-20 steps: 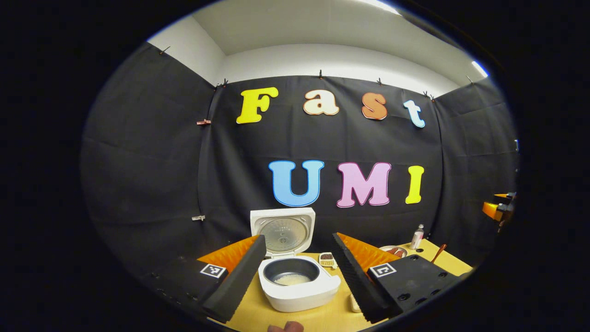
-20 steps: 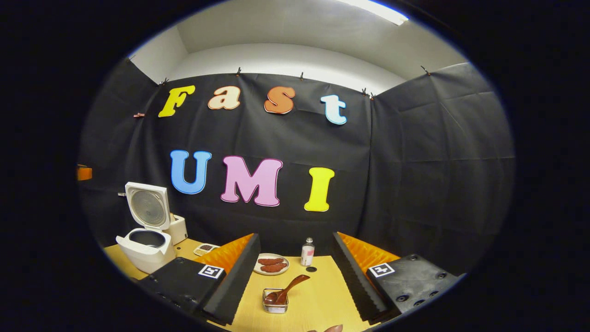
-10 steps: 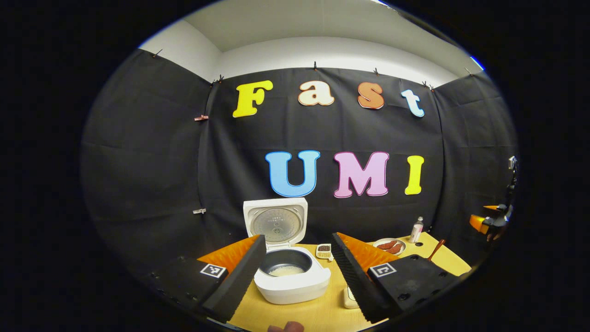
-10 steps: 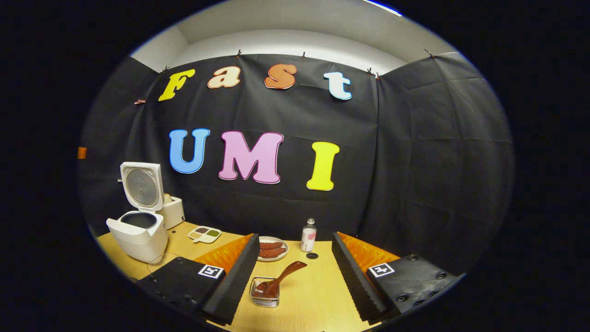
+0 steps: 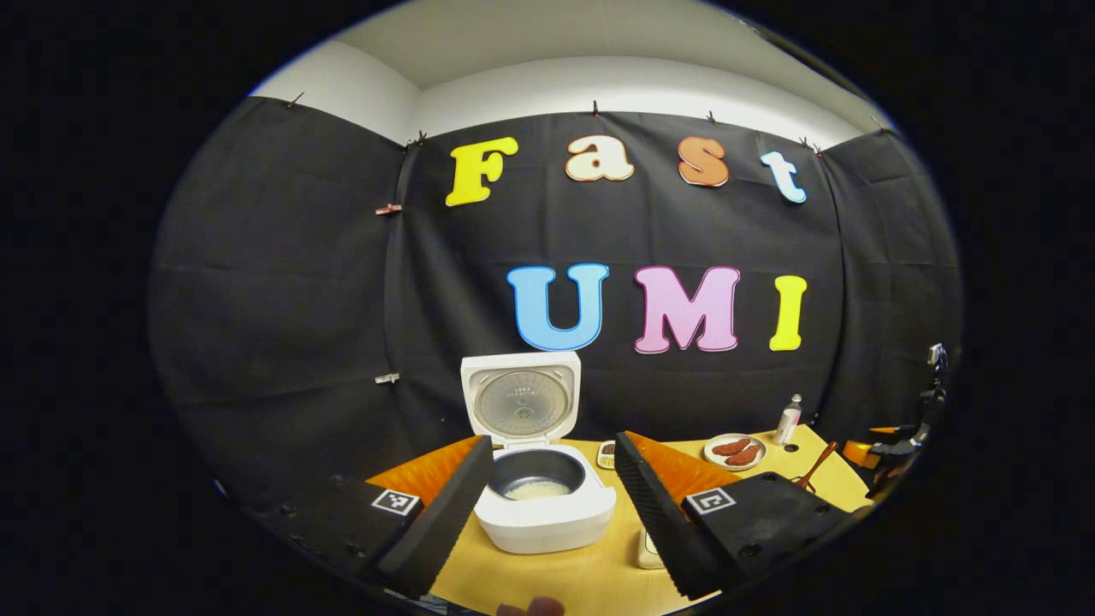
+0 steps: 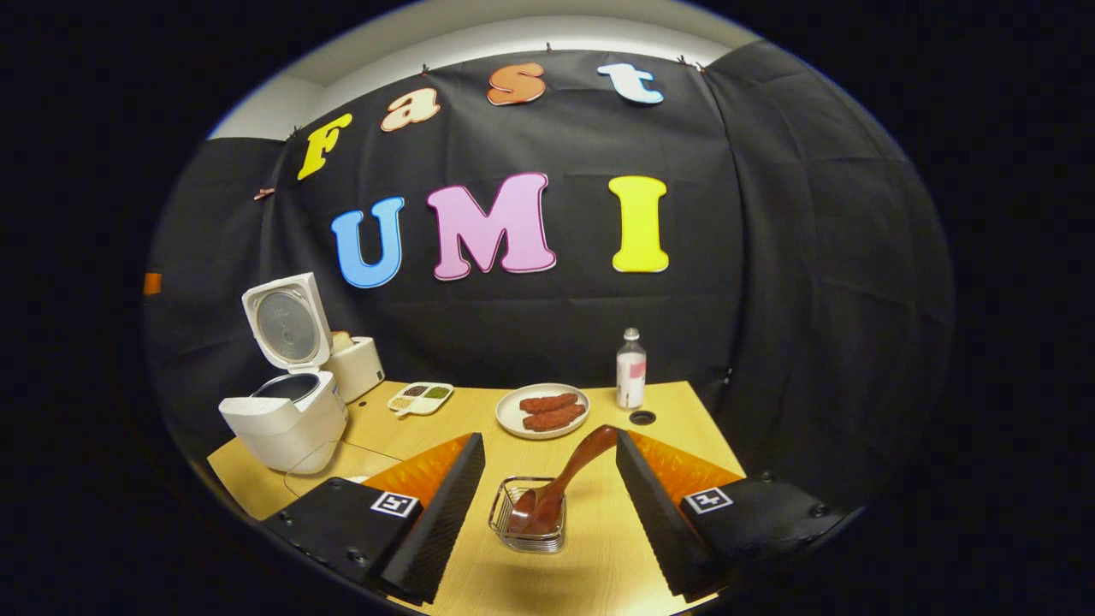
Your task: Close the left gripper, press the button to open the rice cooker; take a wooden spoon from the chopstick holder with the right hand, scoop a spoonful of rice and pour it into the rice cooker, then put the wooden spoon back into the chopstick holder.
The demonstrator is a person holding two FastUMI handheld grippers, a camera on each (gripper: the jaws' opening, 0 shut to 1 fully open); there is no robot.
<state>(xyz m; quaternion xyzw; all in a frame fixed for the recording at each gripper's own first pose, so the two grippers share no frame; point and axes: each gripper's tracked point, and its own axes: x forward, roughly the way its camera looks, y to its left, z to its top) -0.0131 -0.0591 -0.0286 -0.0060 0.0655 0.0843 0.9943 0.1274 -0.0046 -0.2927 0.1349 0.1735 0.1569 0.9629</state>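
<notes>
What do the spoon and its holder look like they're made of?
Spoon: likely wood, going by its reddish-brown, smooth, slightly glossy surface. Holder: apparently metal wire, a shiny silver see-through basket; the exact metal can't be told.

I'm finding no words or numbers to read here. A square black-and-white coded marker (image 5: 395, 501) is sitting on each side of the left gripper (image 5: 554, 443) and of the right gripper (image 6: 549, 440), showing patterns rather than letters. The bottle (image 6: 630, 370) is wearing a pinkish label (image 6: 631, 369), too small to make out.
</notes>
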